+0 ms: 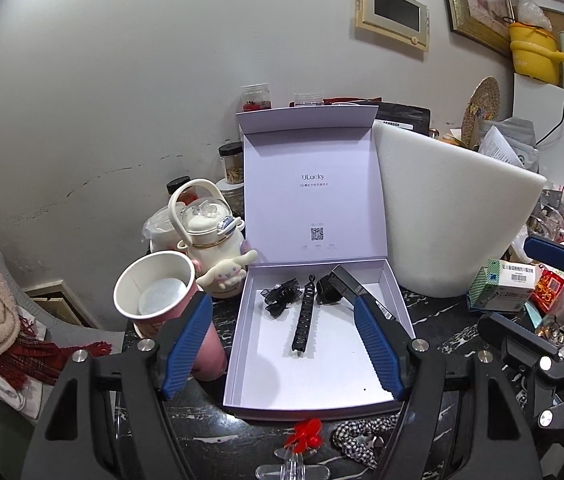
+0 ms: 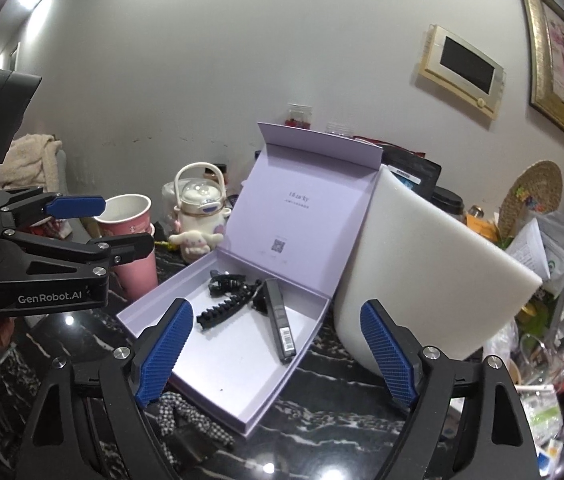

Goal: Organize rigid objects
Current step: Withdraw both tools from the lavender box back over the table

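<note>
A: Grippers?
B: Left gripper (image 1: pixel 282 344) wide open, empty, low centre. Right gripper (image 2: pixel 278 352) same.
A: Items?
B: Open box (image 1: pixel 321 398) mid-frame holds a long comb clip (image 1: pixel 305 320), a claw clip (image 1: pixel 280 298), and a dark tube (image 2: pixel 279 326), maybe cosmetics. Checked scrunchie (image 1: pixel 361 436) lies outside, lower centre.

Matt lilac cardboard box (image 1: pixel 395 280) – glossy black marble tabletop (image 1: pixel 441 332)

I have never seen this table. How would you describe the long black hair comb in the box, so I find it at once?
Look for the open lilac gift box with its lid standing up, on the dark marble table. Inside lie three black things. The long hair comb is the middle one: a narrow toothed strip, unlike the bow-shaped claw clip on one side and the smooth rectangular tube on the other.
</note>
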A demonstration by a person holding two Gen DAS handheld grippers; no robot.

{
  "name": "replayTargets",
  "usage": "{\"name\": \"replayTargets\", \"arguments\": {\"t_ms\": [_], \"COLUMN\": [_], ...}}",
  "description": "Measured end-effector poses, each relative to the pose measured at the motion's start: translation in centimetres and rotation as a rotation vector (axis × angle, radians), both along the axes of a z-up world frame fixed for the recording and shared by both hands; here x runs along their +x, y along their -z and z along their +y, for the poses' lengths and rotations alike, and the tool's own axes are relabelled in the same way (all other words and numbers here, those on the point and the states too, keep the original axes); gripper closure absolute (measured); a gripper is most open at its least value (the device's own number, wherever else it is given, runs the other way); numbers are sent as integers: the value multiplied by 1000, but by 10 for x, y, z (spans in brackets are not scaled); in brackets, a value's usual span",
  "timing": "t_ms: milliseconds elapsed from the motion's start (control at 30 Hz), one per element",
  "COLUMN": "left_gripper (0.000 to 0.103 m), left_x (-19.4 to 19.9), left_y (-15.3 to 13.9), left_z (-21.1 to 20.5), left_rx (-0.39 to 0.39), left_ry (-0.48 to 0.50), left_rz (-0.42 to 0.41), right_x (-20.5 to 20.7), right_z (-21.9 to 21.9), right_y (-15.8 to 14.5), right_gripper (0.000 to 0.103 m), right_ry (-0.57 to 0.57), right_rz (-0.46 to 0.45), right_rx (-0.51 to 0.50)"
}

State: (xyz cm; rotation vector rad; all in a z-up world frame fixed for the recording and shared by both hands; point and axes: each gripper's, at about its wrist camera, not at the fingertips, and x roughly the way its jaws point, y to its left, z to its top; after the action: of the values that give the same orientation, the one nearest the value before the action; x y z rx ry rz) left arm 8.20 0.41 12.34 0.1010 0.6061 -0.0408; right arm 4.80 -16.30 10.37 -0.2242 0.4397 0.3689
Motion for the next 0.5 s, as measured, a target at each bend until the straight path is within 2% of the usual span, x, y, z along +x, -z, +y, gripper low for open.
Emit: {"name": "replayTargets", "arguments": {"t_ms": [100, 500], "left_gripper": [30, 30], "left_x": [-9, -44], "left_y": [0, 21], "left_z": [4, 9], "left_rx": [-31, -22], "left_ry": [-8, -30], "left_rz": [10, 44], "right_x": [-9, -38], "right_z": [-2, -3], "right_y": [1, 19], "right_gripper": [15, 13], "right_ry": [2, 1], "right_rz": [0, 30], "right_rx": [8, 28]}}
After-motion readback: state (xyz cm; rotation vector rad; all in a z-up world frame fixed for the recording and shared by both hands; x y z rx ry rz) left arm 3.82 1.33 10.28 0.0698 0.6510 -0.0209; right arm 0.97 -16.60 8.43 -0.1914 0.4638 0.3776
